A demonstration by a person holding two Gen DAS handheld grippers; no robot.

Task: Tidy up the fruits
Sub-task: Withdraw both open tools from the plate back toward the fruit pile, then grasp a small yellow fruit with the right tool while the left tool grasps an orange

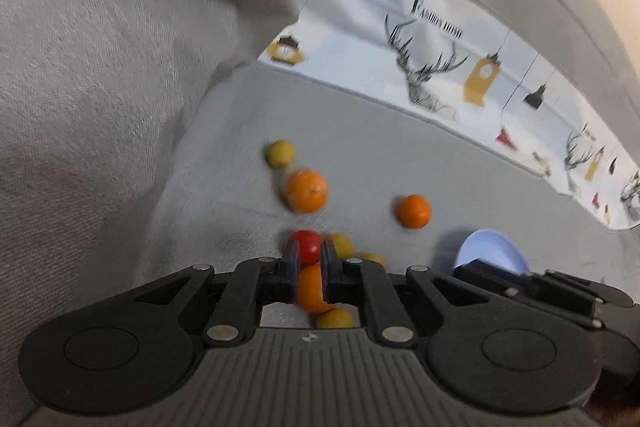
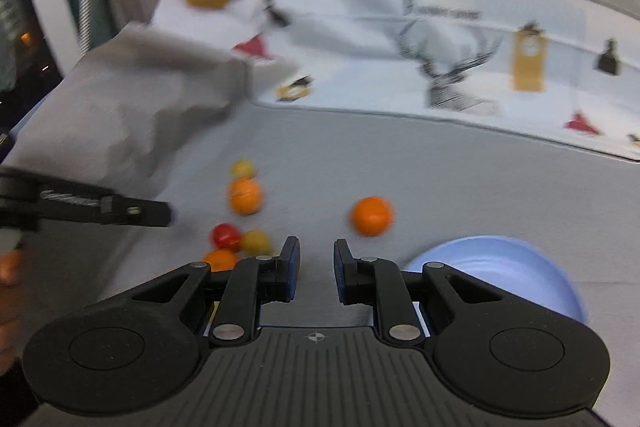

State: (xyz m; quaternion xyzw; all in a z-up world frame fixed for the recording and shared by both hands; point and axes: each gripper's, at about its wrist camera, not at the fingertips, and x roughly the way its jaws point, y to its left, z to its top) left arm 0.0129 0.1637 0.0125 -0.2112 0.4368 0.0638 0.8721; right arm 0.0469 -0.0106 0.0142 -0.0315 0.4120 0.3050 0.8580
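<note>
Small round fruits lie on a grey fabric surface [image 2: 400, 167]. A yellow one [image 2: 243, 169] and an orange [image 2: 245, 195] sit together, and another orange [image 2: 372, 215] lies alone to the right. A red fruit [image 2: 226, 235], a yellow one [image 2: 256, 242] and an orange one [image 2: 219, 259] cluster nearer. A light blue bowl [image 2: 500, 267] stands at the right. My left gripper [image 1: 308, 251] hovers over that cluster, shut, holding nothing; the red fruit [image 1: 306, 245] shows past its fingers. My right gripper [image 2: 317, 251] is shut with only a narrow gap, nothing in it, left of the bowl.
A crumpled grey blanket [image 2: 140, 99] rises at the left. A pale cloth printed with deer and clocks [image 2: 440, 67] lies behind the fruits. The left gripper [image 2: 160, 213] reaches in from the left edge of the right wrist view. Both views are motion-blurred.
</note>
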